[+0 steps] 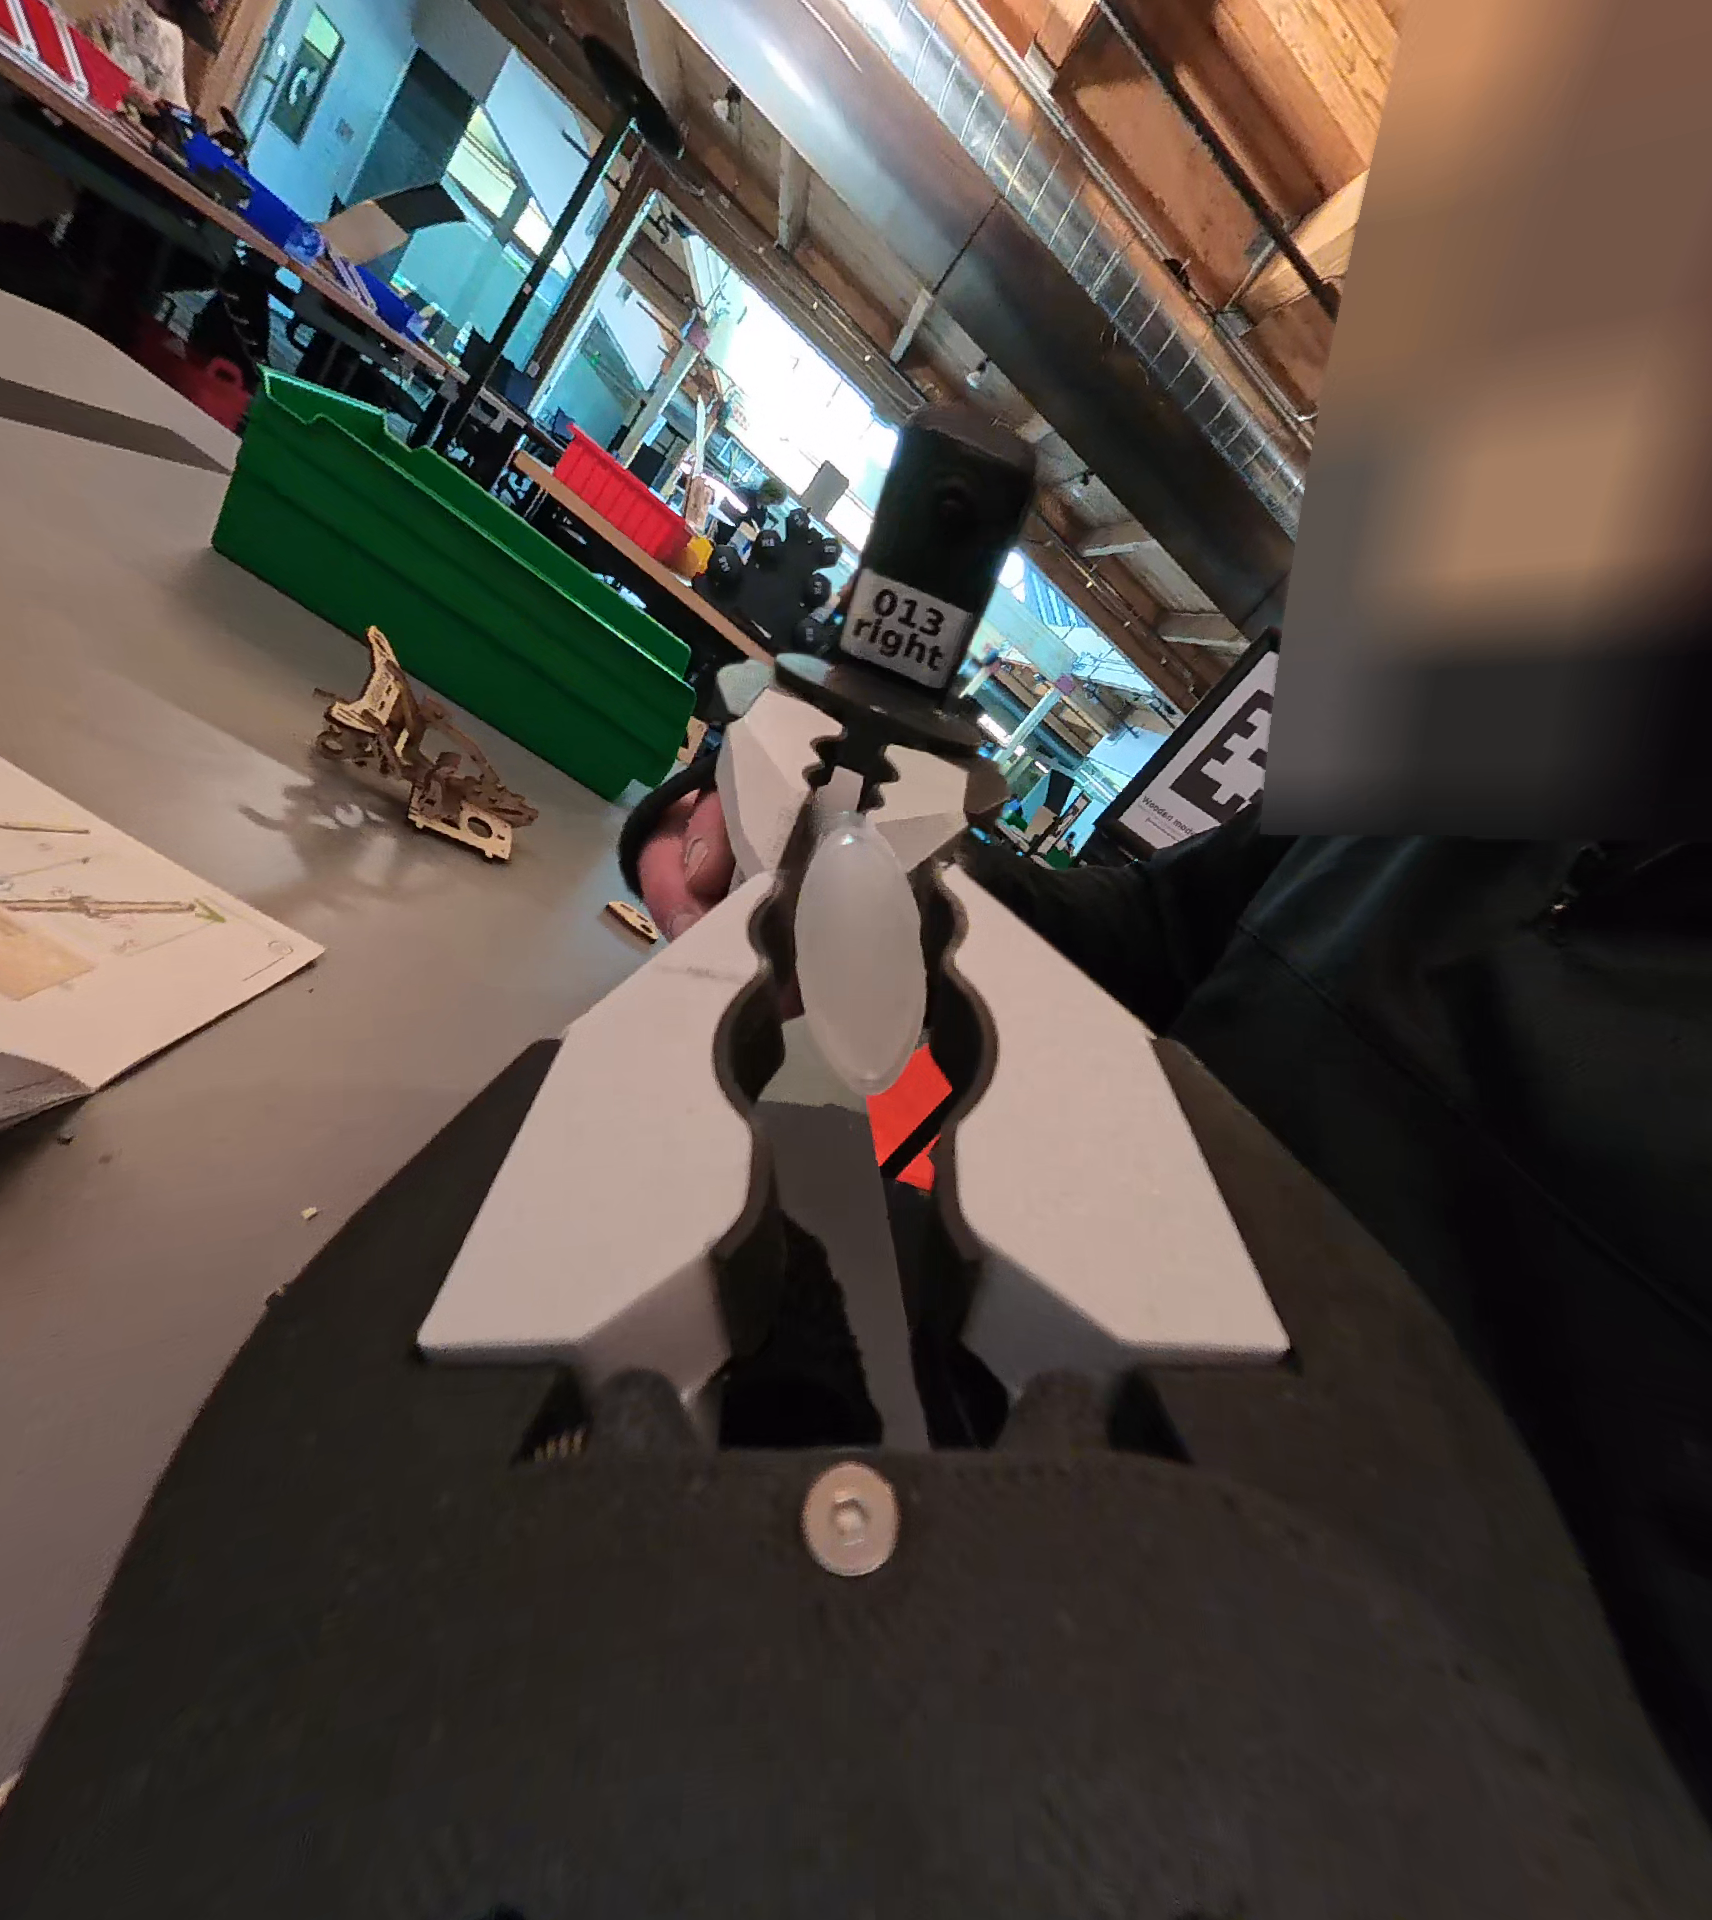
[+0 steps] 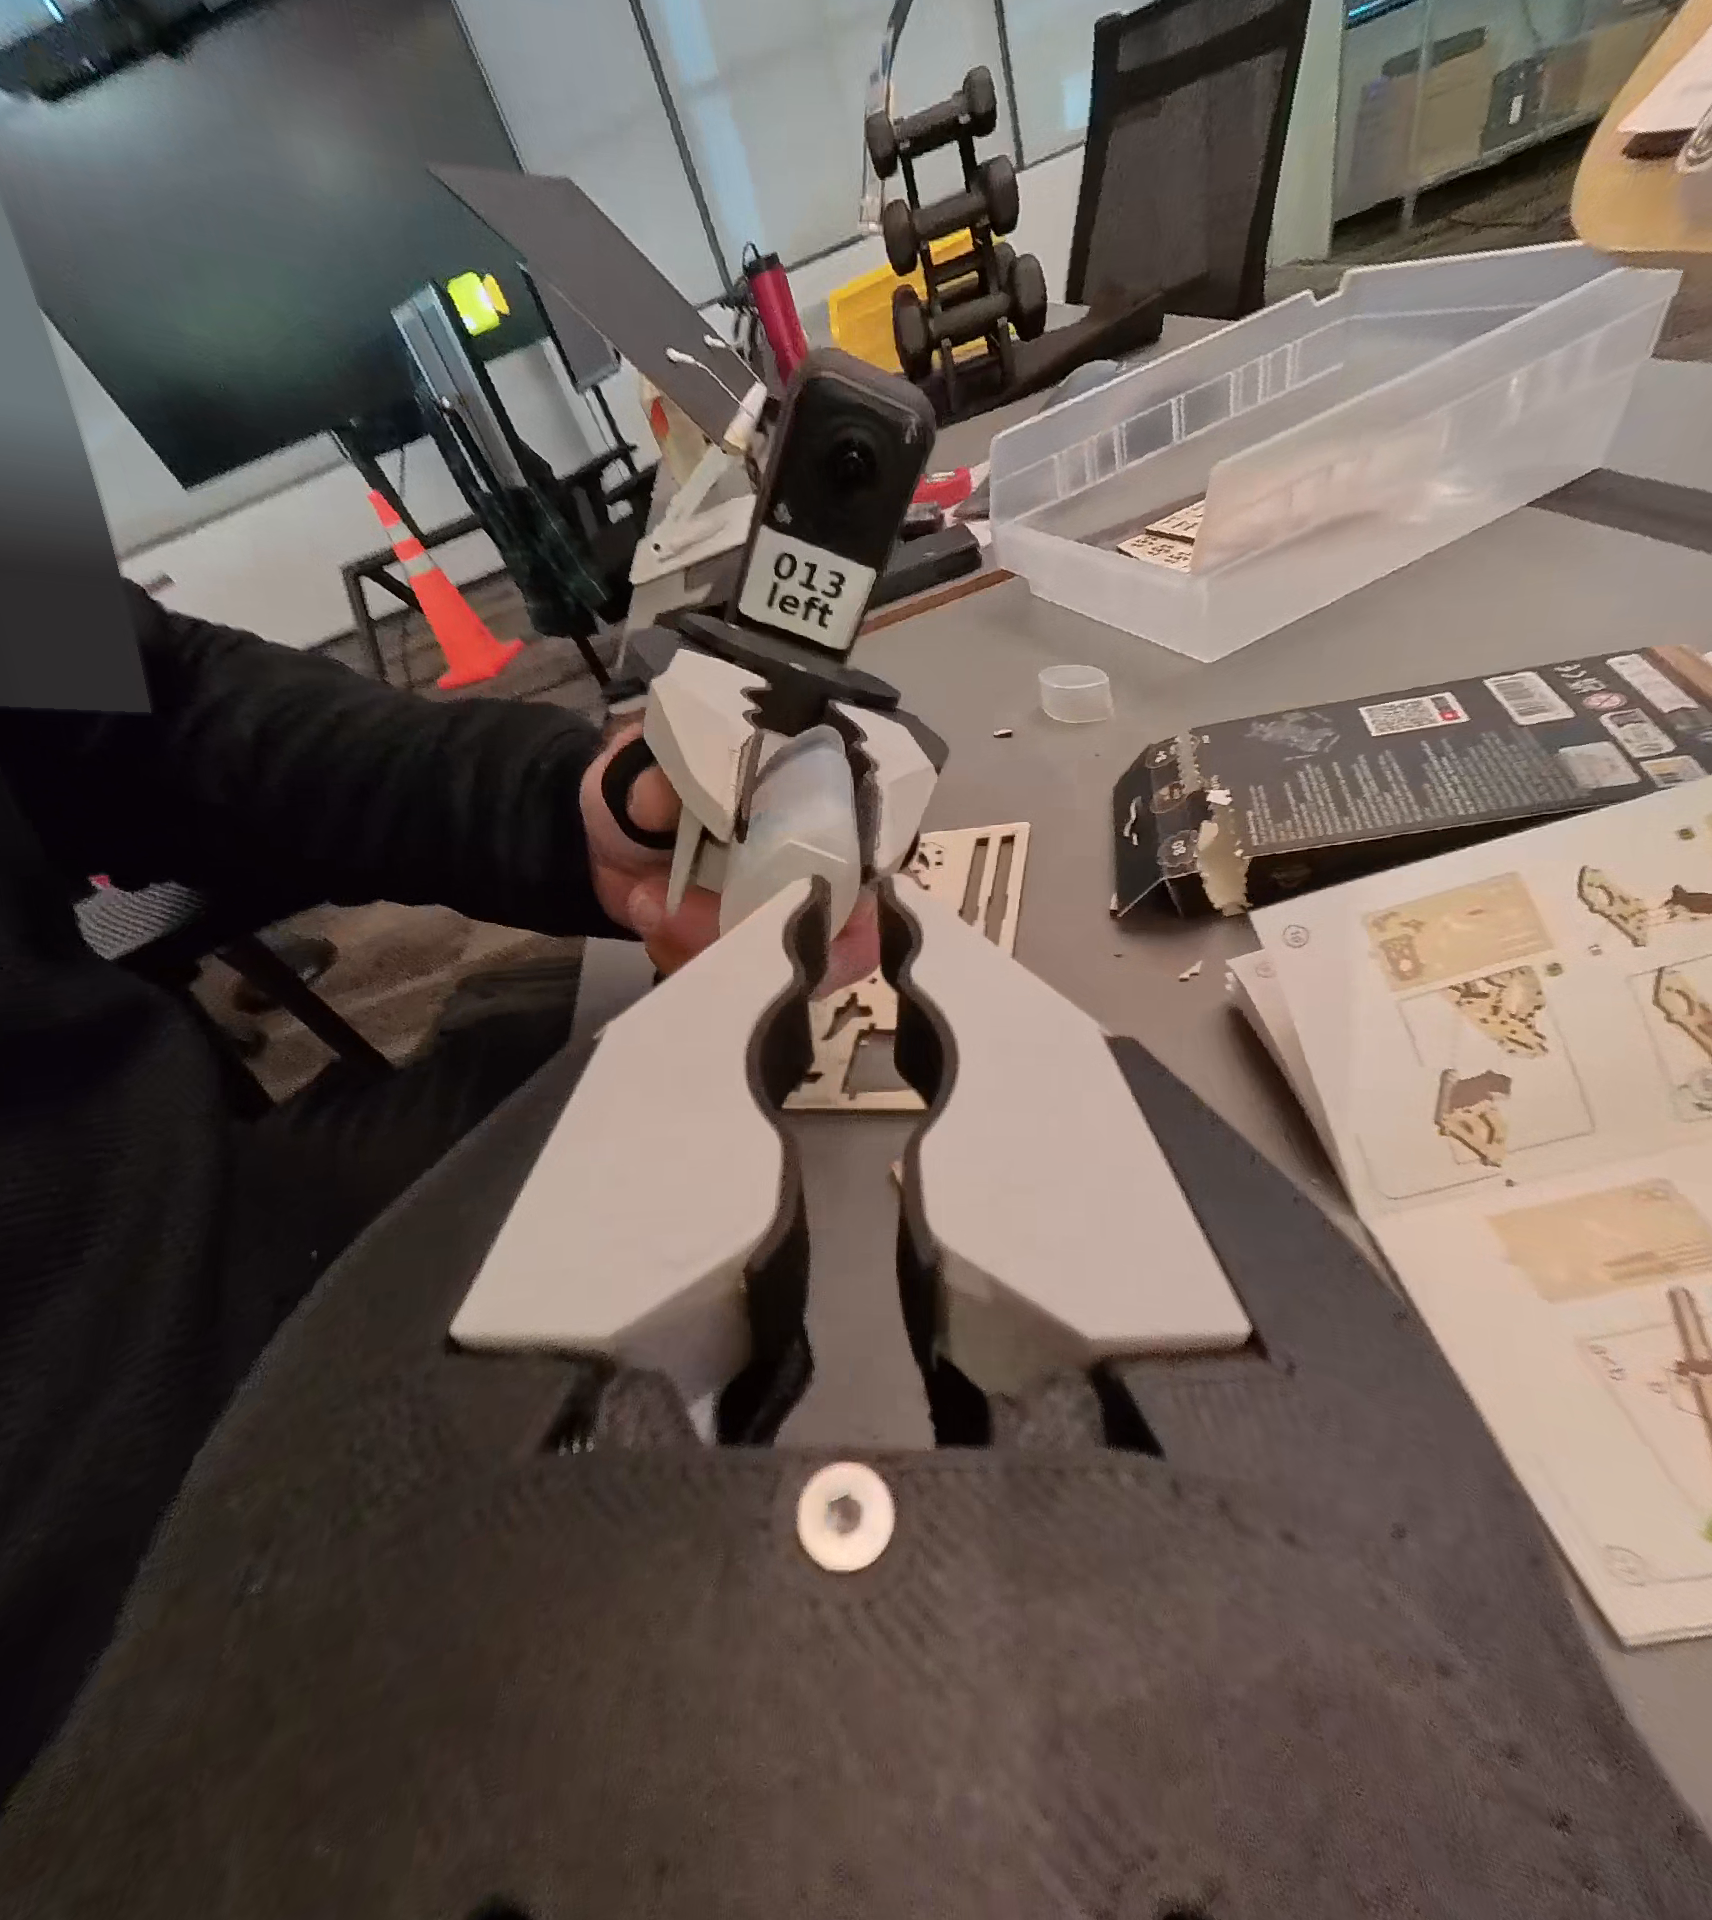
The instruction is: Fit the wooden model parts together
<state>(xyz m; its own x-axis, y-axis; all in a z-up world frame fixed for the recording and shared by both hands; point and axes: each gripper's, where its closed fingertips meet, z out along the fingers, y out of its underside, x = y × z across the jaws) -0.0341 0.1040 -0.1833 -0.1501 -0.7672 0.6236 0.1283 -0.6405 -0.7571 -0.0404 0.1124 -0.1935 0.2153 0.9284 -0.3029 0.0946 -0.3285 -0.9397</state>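
Clearly the white bottle [image 1: 857, 966] stood lengthwise between both tools: left gripper [image 1: 857, 935] clamped its body, right gripper [image 2: 857, 935] pinched its tip; wooden model [image 1: 421, 753] lay leftward.

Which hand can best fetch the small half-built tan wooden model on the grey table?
Probably right: the model lies level with the right gripper, beyond the left gripper; both grip a translucent white bottle.
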